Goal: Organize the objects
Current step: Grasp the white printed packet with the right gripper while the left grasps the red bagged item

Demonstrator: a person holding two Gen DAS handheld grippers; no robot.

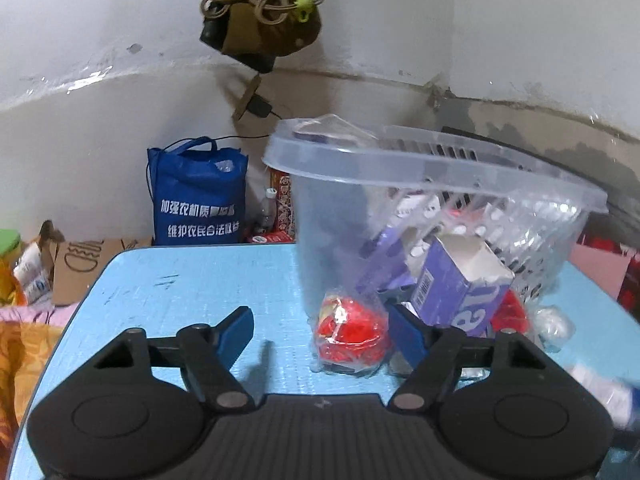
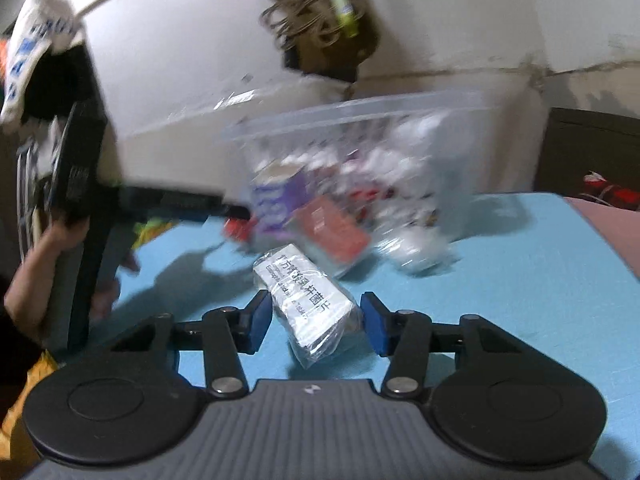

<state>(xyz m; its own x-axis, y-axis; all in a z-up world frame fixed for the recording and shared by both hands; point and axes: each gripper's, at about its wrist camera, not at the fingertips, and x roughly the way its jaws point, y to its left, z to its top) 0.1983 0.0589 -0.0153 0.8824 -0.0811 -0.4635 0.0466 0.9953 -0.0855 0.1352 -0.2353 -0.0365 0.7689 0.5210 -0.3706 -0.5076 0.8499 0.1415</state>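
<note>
A: Two grippers are seen over a light blue table (image 1: pixel 192 280). How is the left gripper (image 1: pixel 320 326) set?

B: Its jaws are held apart, and nothing is pressed by them. A red wrapped item (image 1: pixel 352 330) is seen between the fingers, near the right one, though contact cannot be told through the crinkled film.

A: And the right gripper (image 2: pixel 316 316)?

B: A white packet with printed text (image 2: pixel 308 300) is framed by its blue pads; whether it is truly clamped cannot be told, since much is blurred.

A: Where is the rest kept?

B: A clear plastic bin (image 1: pixel 432 160) is stood further back on the table, with a purple carton (image 1: pixel 460 284) at its front; its other contents are hard to make out
</note>
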